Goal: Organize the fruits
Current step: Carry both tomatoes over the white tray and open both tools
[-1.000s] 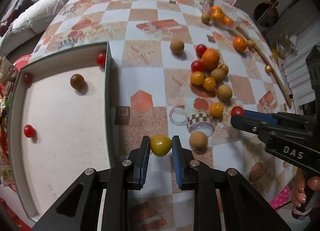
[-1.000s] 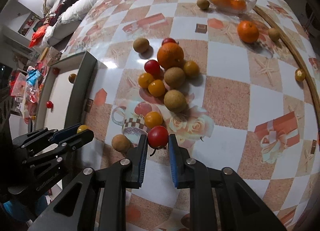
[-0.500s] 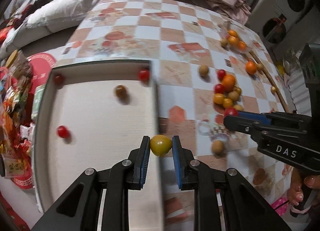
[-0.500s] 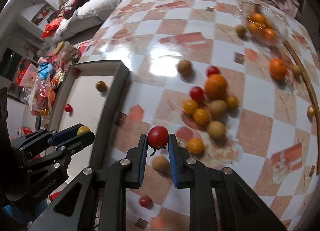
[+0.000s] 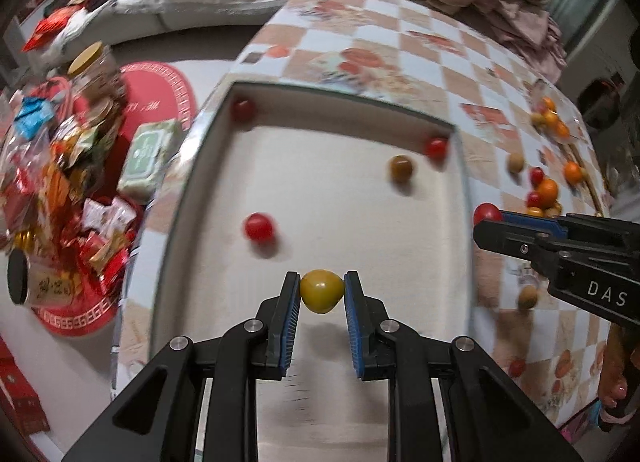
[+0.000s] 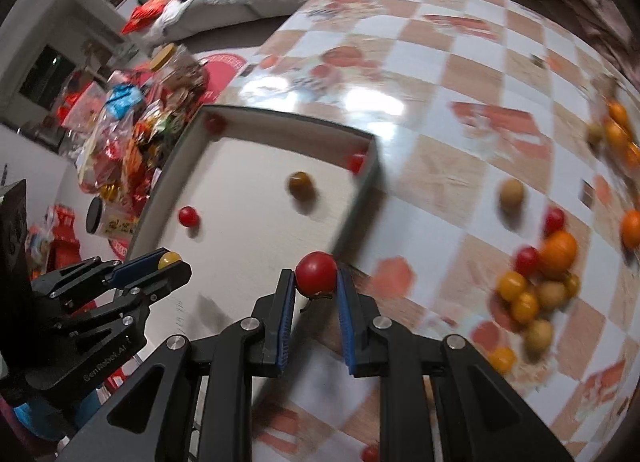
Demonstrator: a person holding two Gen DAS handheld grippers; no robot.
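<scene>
Between the blue pads of the left tongs [image 5: 322, 291] sits a yellow tomato [image 5: 322, 291], pinched from both sides, the jaws closed to its width. Below and ahead of these tongs lies the pale floor of a tray [image 5: 344, 198]. Ahead and to the left of the tips a red tomato [image 5: 259, 227] rests on that floor; farther ahead and a little right lies a brown fruit [image 5: 401, 168], with a second red one [image 5: 436, 147] just beside it in the far right corner. A third red one [image 5: 243, 109] sits in the far left corner.

The right tongs [image 6: 316, 278] grip a red tomato [image 6: 316, 273] in the same way, jaws drawn in on it. They hang over the tray's right wall [image 6: 362, 198], the tomato showing against the wall's near end. To their left, the left tongs [image 6: 170, 262] reach in over the tray with the yellow tomato showing at their tips. Seen from the left wrist, the right tongs [image 5: 490, 218] come in from the right, beyond the tray's right wall.

To the right of the right tongs, on the checked tablecloth [image 6: 460, 74], a cluster of fruit [image 6: 540, 282] lies well apart from the tray: orange, yellow, tan and red pieces touching one another. A lone tan fruit [image 6: 511, 192] sits between the cluster and the tray. Left of the tray, off the table, lie snack packets [image 5: 72, 182].
</scene>
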